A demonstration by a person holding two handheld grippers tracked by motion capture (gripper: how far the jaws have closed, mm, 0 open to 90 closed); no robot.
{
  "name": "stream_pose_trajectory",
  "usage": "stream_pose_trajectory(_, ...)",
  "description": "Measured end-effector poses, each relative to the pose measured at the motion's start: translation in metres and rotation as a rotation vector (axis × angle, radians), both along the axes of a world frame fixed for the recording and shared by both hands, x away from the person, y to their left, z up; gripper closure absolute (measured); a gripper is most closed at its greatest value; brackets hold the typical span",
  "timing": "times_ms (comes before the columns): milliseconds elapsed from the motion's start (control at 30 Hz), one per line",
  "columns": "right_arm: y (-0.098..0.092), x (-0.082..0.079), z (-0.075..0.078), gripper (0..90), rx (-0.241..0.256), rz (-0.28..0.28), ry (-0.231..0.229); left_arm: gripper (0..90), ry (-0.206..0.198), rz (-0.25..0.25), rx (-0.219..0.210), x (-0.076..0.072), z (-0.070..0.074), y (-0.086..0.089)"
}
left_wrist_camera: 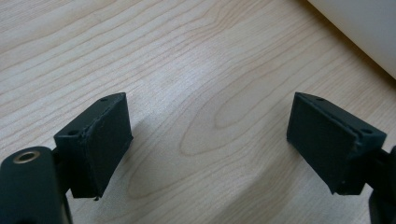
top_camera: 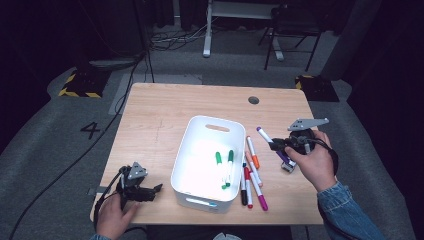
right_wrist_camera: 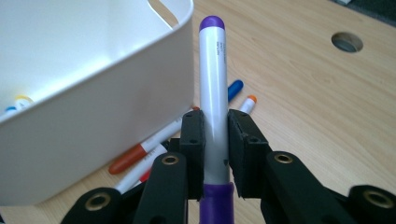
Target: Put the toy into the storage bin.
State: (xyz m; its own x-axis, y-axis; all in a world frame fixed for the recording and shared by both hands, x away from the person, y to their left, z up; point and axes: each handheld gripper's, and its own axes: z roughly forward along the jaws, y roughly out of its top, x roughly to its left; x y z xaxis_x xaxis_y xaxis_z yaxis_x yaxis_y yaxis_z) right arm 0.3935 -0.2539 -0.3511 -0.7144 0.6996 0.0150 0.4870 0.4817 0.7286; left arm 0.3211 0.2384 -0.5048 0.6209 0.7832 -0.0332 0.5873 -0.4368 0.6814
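Purple marker (right_wrist_camera: 214,98), smooth white barrel with purple cap, clamped in right claw (right_wrist_camera: 215,140) just right of white plastic bin (top_camera: 197,172), lifted off wood-grain surface (top_camera: 165,100). Tiny barrel print unreadable. Loose markers (top_camera: 252,175) beside bin; high view shows two green ones (top_camera: 224,167) inside, right gripper view shows bin wall instead. Left claw (left_wrist_camera: 210,140) wide open, nothing in it, low over surface near front-left corner.

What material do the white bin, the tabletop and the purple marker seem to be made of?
White bin: probably plastic, smooth and slightly glossy, with moulded rounded corners.
Tabletop: wood or wood-look laminate; pale grain lines, matte.
Purple marker: likely plastic, glossy white barrel with printed text, held by the right gripper.
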Motion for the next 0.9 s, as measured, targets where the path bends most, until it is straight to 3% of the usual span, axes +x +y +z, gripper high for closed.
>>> stream_pose_trajectory(200,0.015,-0.004,0.019,76.9,0.002,0.052,-0.026,13.9,-0.002,0.000,-0.001,0.000,0.000,0.000)
stream_pose_trajectory(500,0.046,-0.005,0.036,76.9,-0.013,0.133,-0.021,13.9,0.001,-0.003,0.000,0.000,0.000,0.000)
stream_pose_trajectory(567,0.050,-0.005,0.037,76.9,-0.008,0.142,-0.016,13.8,0.000,-0.003,0.001,0.000,0.000,0.000)
stream_pose_trajectory(633,0.067,-0.005,0.041,76.9,-0.023,0.184,-0.019,13.8,0.001,-0.003,0.000,0.000,0.000,0.000)
stream_pose_trajectory(900,0.104,0.000,0.042,76.9,-0.044,0.248,-0.017,14.2,-0.004,-0.007,0.003,0.002,0.000,0.001)
